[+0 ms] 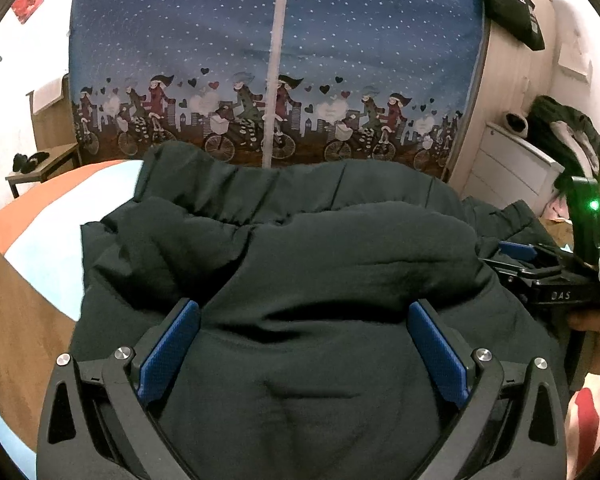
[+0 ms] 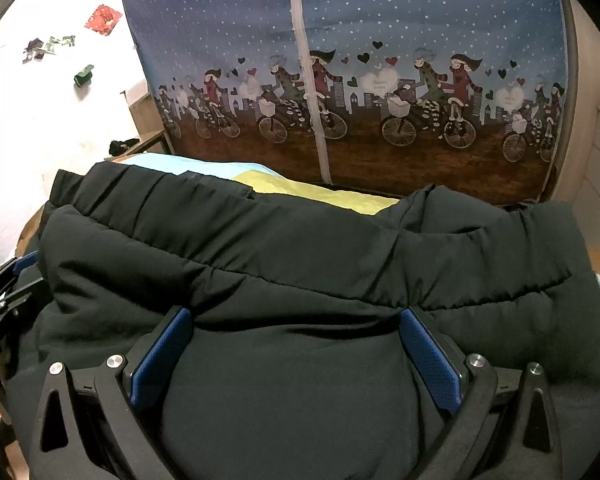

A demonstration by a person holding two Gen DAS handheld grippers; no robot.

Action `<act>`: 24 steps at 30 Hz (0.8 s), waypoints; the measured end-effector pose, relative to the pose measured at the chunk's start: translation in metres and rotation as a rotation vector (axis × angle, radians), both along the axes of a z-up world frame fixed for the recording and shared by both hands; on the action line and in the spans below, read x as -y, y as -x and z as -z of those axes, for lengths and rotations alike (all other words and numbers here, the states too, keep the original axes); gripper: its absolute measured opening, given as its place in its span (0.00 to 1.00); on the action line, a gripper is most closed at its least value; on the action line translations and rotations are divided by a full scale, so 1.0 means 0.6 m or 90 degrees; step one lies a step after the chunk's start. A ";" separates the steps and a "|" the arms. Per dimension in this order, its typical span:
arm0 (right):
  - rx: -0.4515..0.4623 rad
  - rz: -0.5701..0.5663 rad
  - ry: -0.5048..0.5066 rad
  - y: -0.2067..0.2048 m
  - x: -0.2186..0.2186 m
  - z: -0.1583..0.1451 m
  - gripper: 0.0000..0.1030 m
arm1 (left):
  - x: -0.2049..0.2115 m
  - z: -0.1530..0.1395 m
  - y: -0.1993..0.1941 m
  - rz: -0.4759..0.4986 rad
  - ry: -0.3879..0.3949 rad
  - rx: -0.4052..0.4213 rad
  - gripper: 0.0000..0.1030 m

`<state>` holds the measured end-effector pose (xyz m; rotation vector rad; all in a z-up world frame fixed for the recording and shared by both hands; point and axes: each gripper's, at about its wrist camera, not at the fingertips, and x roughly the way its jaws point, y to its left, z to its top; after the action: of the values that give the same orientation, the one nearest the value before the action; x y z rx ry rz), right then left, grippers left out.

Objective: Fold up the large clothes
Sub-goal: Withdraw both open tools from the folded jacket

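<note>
A large black padded jacket (image 1: 308, 264) lies bunched and partly folded on the bed; it fills the right wrist view (image 2: 300, 264) too. My left gripper (image 1: 304, 308) is open wide, its blue pads (image 1: 172, 344) pressing down on the puffy fabric, which bulges between the jaws. My right gripper (image 2: 296, 316) is also open wide, blue pads (image 2: 428, 352) resting on the jacket with fabric bulging between them. The right gripper's body (image 1: 560, 280) shows at the right edge of the left wrist view, and the left gripper's body (image 2: 4, 292) at the left edge of the right wrist view.
The bed sheet (image 1: 44, 248) is light blue with orange, and yellow-green (image 2: 308, 192) farther back. A blue fabric wardrobe with a cyclist print (image 1: 276, 80) stands behind the bed. White drawers (image 1: 512, 164) with clothes on top stand at right. A small wooden table (image 1: 44, 164) is at left.
</note>
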<state>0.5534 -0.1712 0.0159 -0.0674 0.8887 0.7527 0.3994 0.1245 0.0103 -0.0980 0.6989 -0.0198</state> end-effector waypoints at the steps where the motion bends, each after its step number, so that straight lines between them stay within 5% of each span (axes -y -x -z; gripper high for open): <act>1: 0.004 0.002 0.002 0.003 0.003 -0.004 1.00 | -0.002 -0.004 0.004 -0.004 -0.005 0.003 0.99; 6: 0.019 0.022 0.020 0.006 0.022 -0.019 1.00 | -0.020 -0.023 0.020 -0.043 -0.018 0.016 0.99; 12: 0.044 0.046 0.044 -0.005 0.076 -0.049 1.00 | -0.081 -0.050 0.054 -0.085 0.022 0.025 0.99; 24: -0.024 0.182 0.033 -0.050 0.239 -0.038 1.00 | -0.194 -0.034 0.076 -0.133 0.091 -0.079 0.99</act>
<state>0.5836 -0.3144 0.0387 0.0285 0.9310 0.4653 0.3541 0.2409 0.0307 -0.3108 0.8084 0.1386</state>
